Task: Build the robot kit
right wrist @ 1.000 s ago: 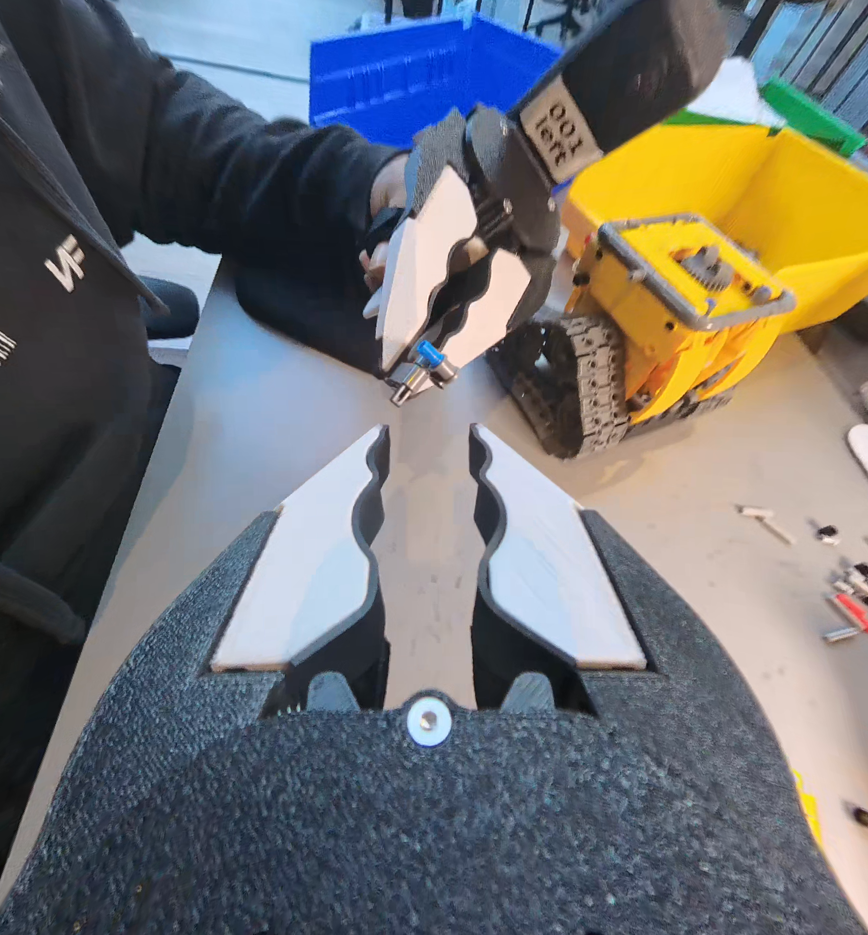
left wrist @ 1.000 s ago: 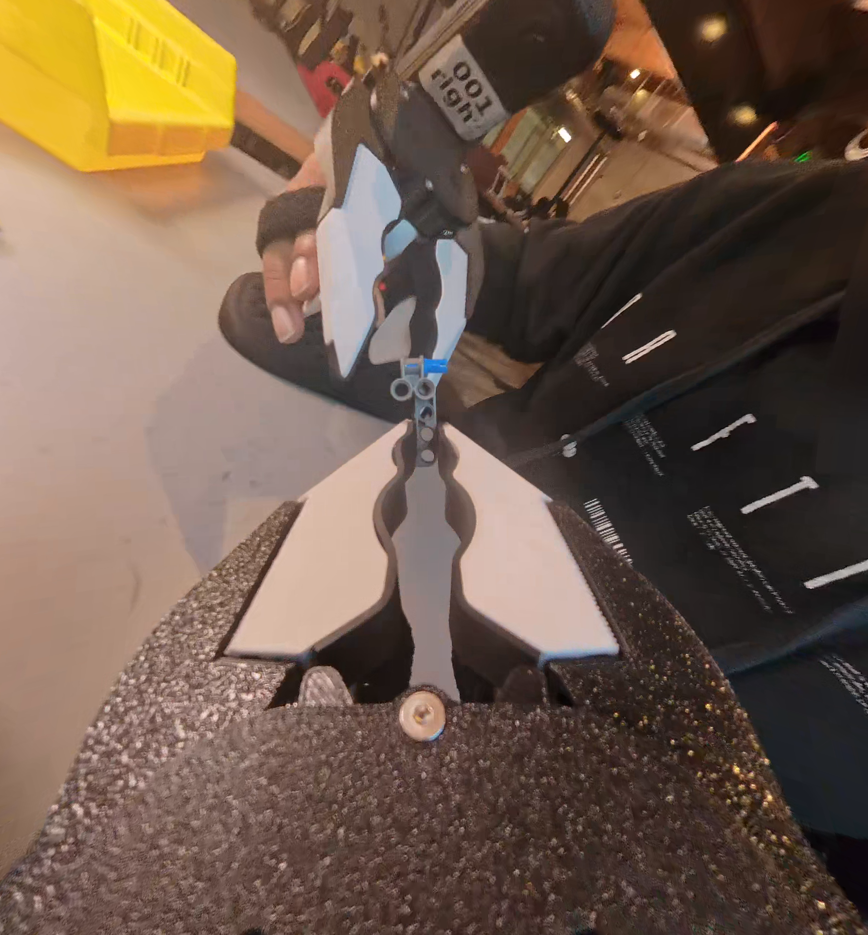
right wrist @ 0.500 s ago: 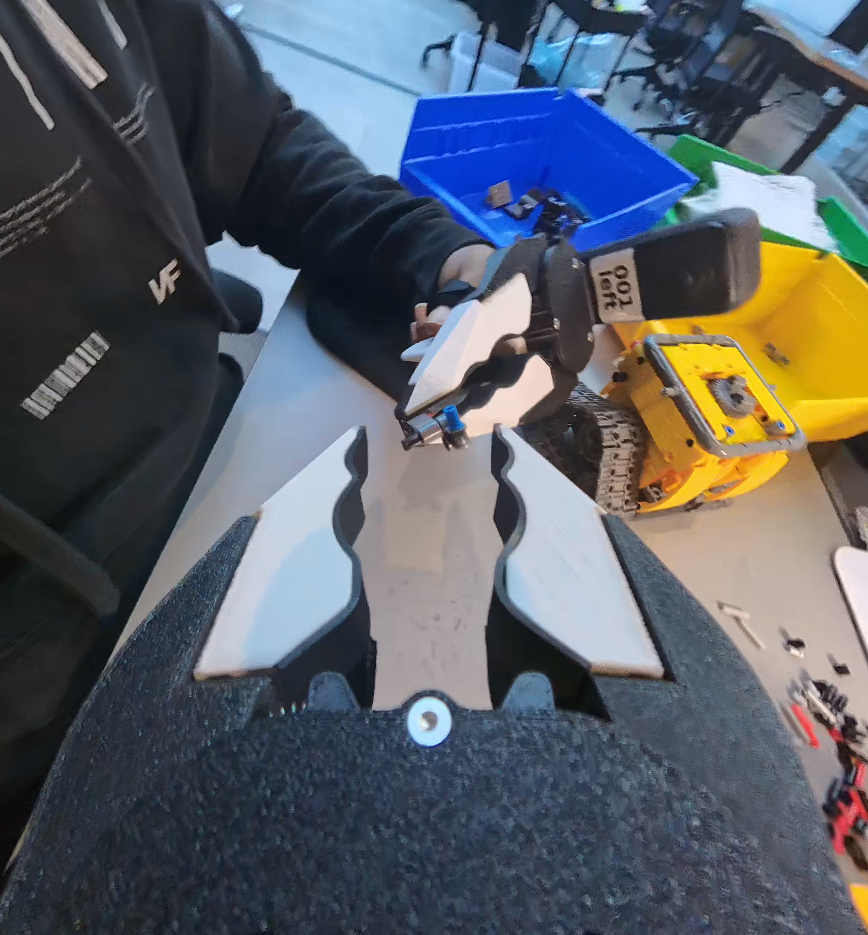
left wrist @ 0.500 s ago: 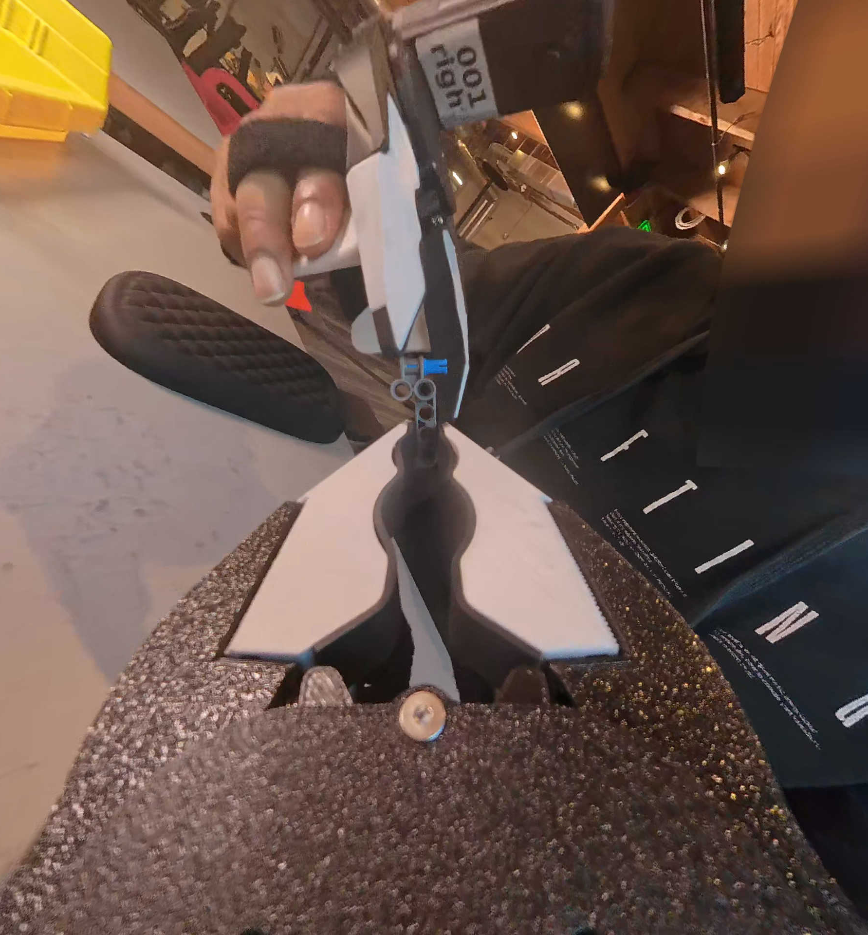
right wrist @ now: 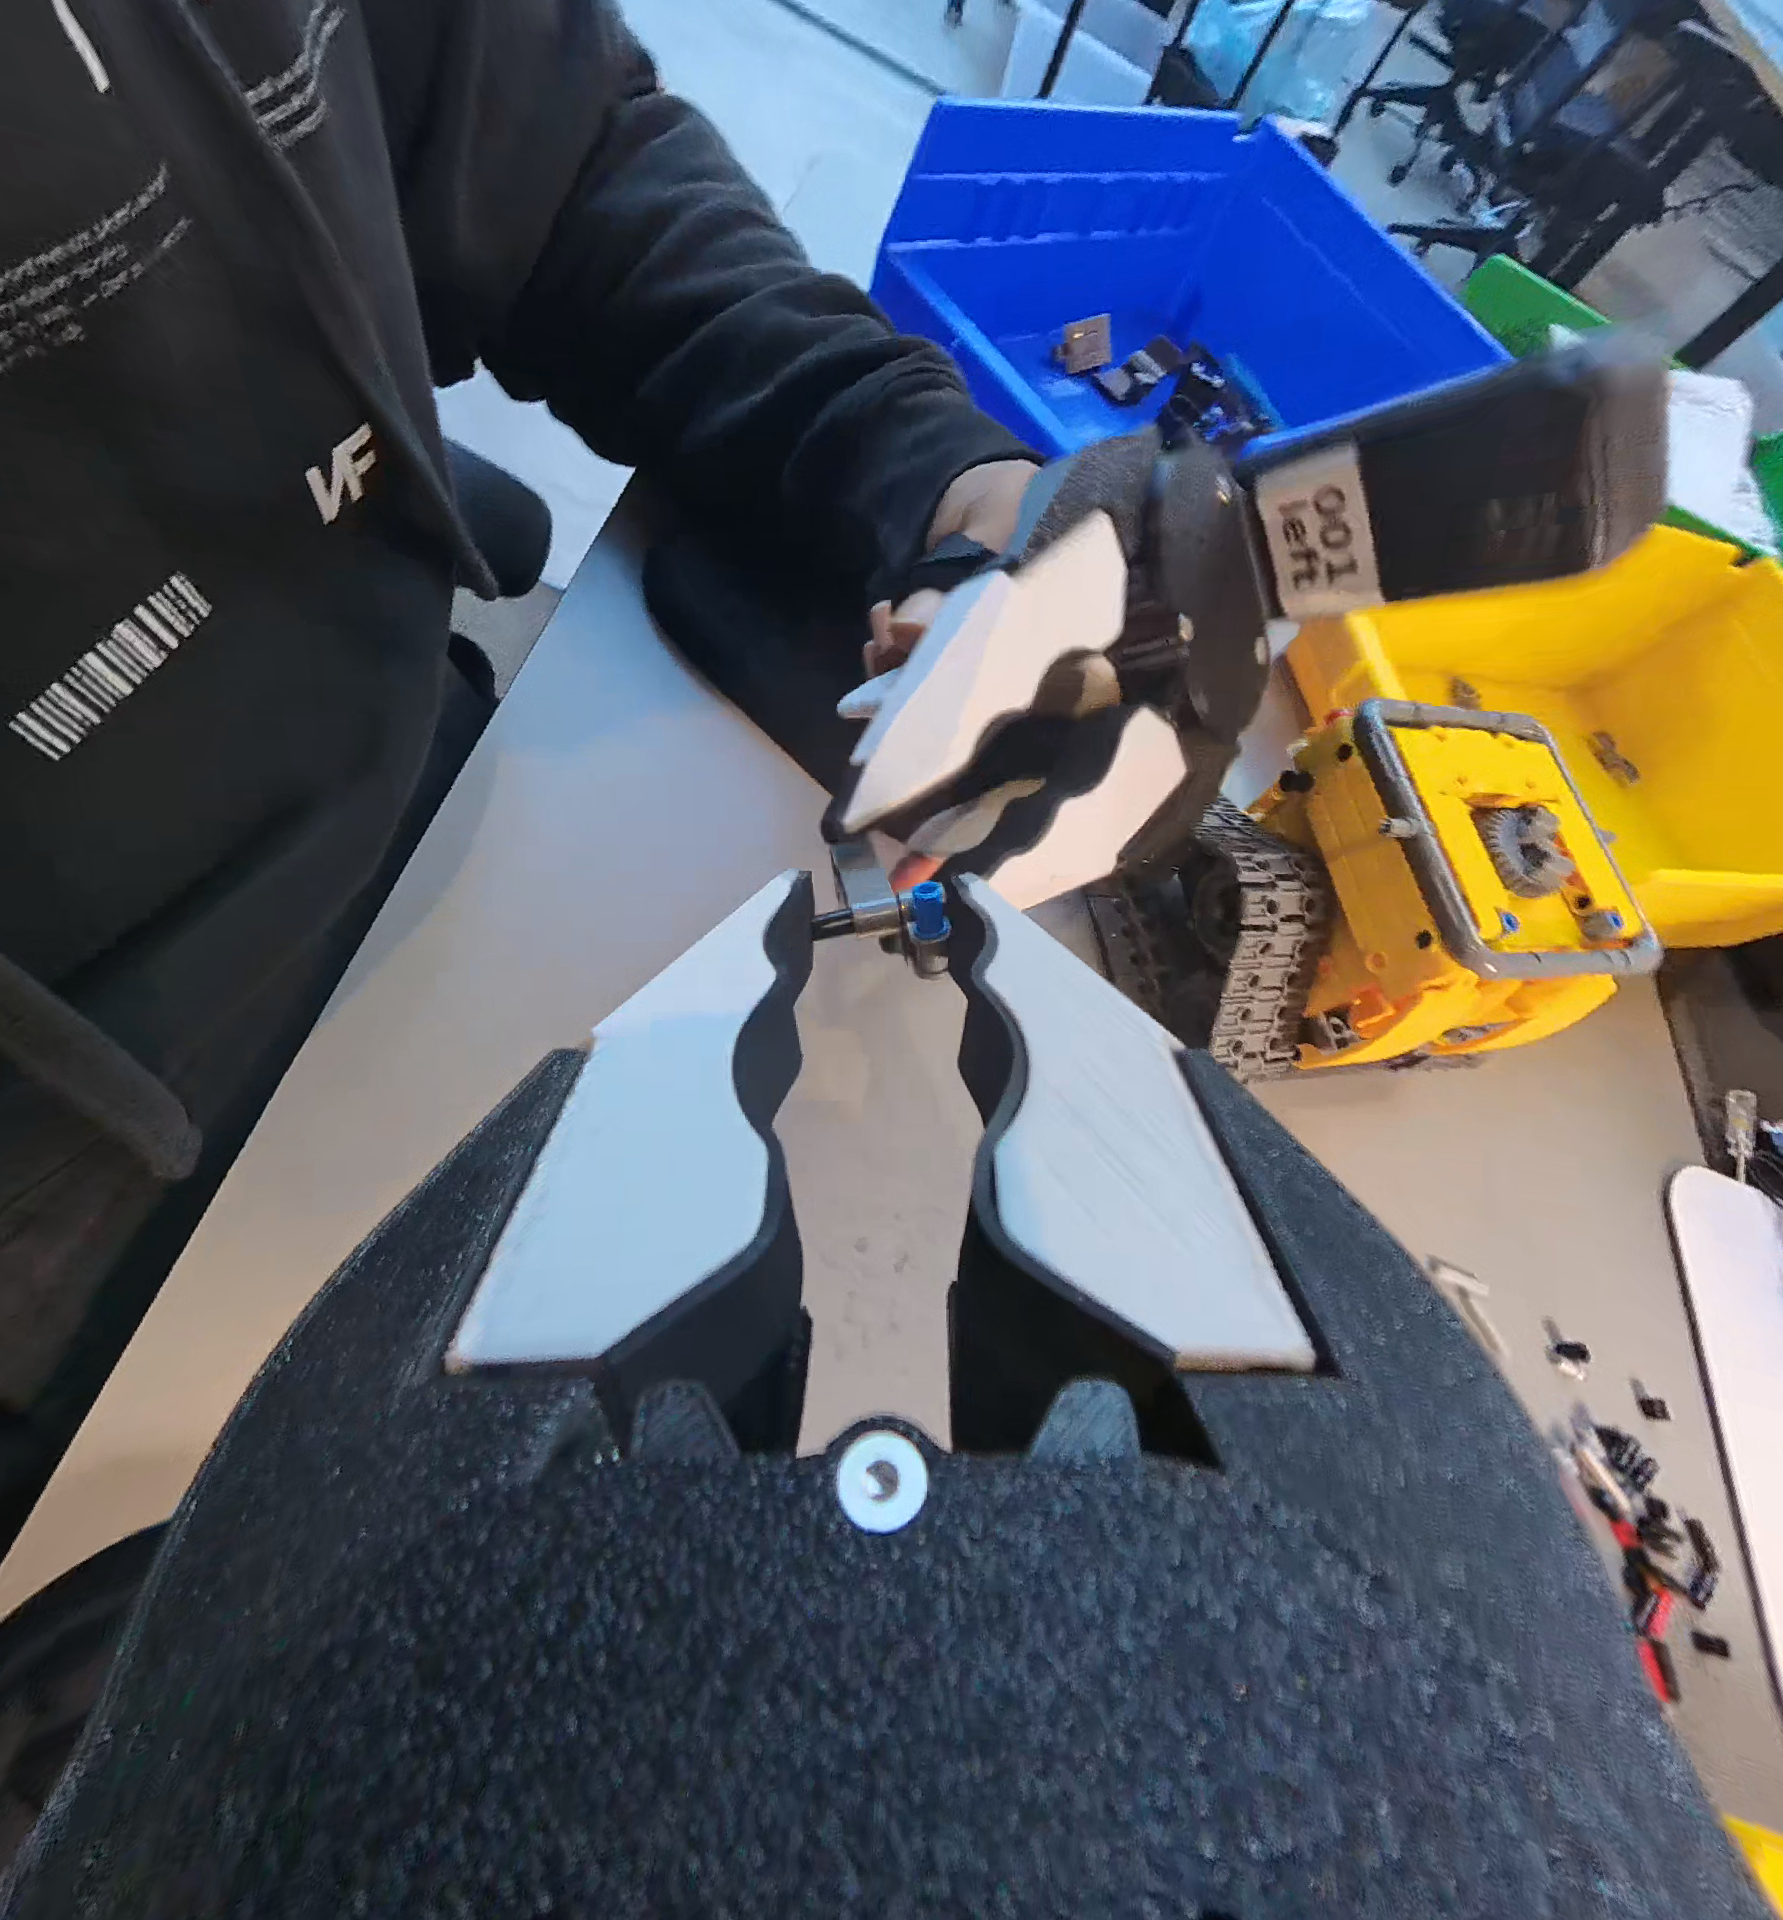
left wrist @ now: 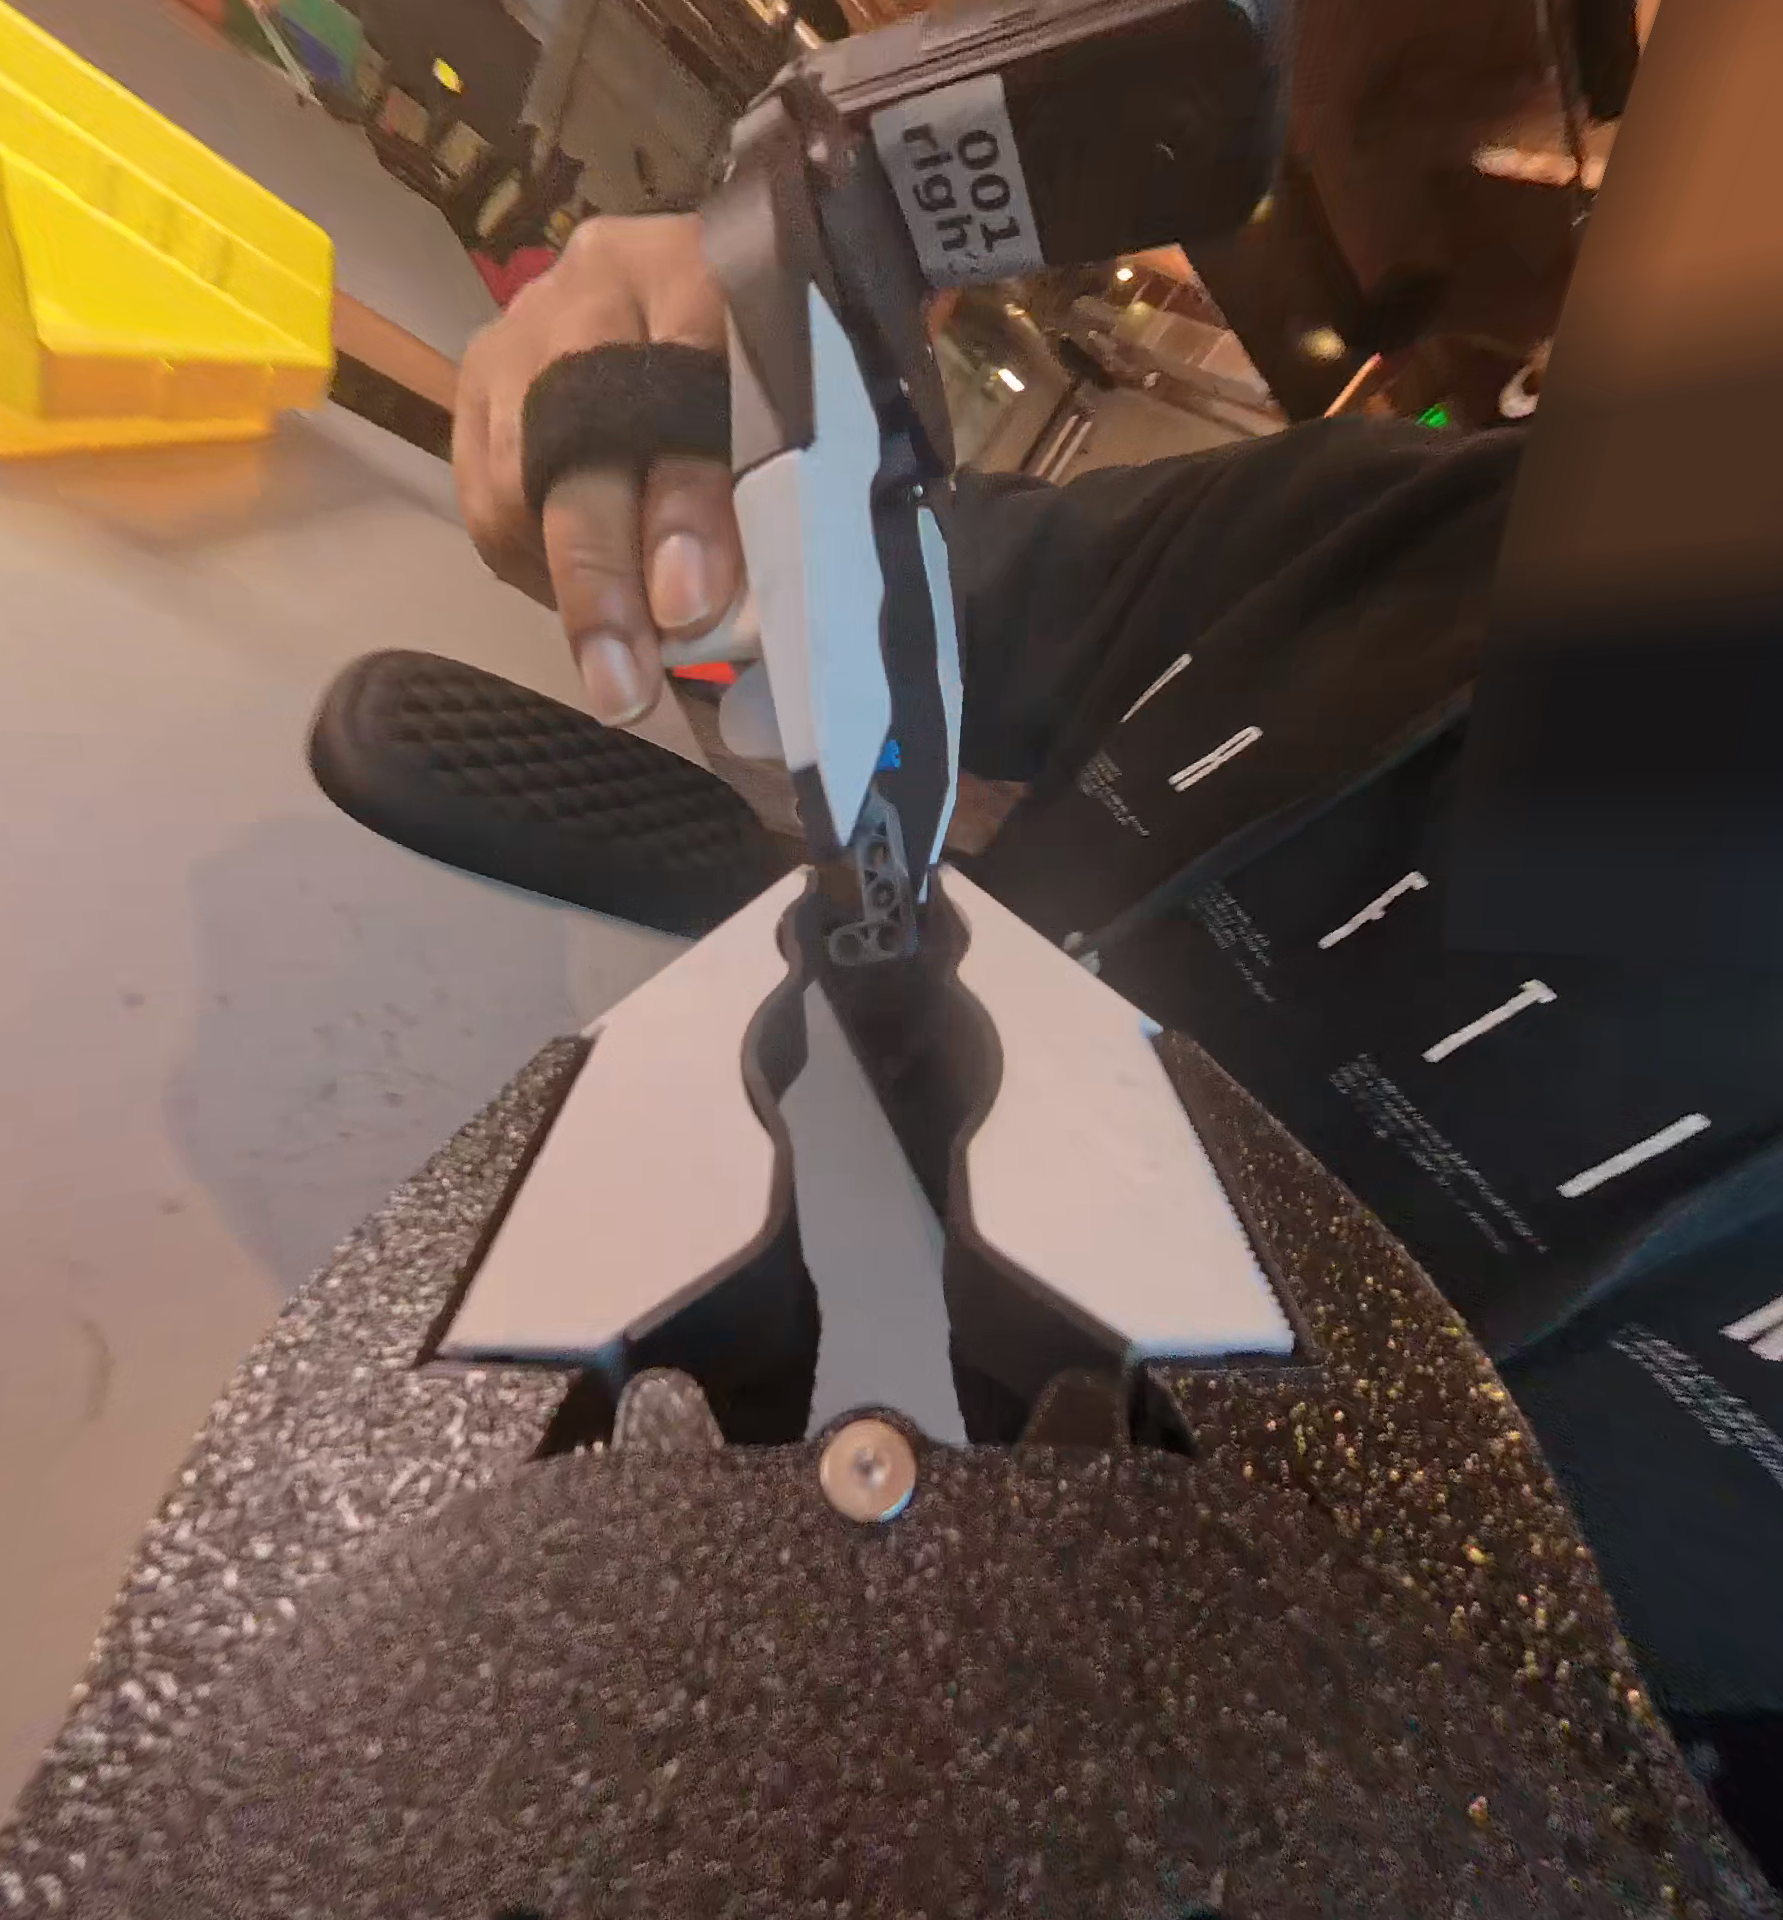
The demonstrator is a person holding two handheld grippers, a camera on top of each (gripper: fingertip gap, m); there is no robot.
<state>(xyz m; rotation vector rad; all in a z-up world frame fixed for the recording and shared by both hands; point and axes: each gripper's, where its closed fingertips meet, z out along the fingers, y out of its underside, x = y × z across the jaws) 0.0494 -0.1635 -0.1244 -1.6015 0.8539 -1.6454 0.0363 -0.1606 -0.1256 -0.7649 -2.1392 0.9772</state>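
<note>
Two handheld two-finger grippers meet tip to tip above a pale grey table (right wrist: 575, 831): the left gripper (left wrist: 871, 899) and the right gripper (right wrist: 876, 904). In the left wrist view, from left to right, a yellow plastic bin (left wrist: 87, 260) stands on the table. Next come a black mesh-textured pad (left wrist: 534, 769) and a bare hand (left wrist: 596, 468) with a black fabric loop around one finger. That hand steers the right gripper down from above. At centre, the left gripper's white fingers are pinched on a small grey plastic beam with round holes (left wrist: 874, 914). The beam is held in the air, off the table. Further right is a black sweatshirt (left wrist: 1386, 831) printed with white lettering and a barcode-like mark. In the right wrist view, the right gripper's fingers are spread on either side of the beam's free end. That end carries a blue pin (right wrist: 926, 902) and a black pin. One fingertip seems to touch the black pin, but no firm grip shows. Behind are a blue plastic bin (right wrist: 1230, 260) holding a few dark parts and a yellow toy tracked vehicle (right wrist: 1438, 883). Small loose parts (right wrist: 1635, 1517) are scattered at far right. Each gripper body bears a grey label with printed characters.
</note>
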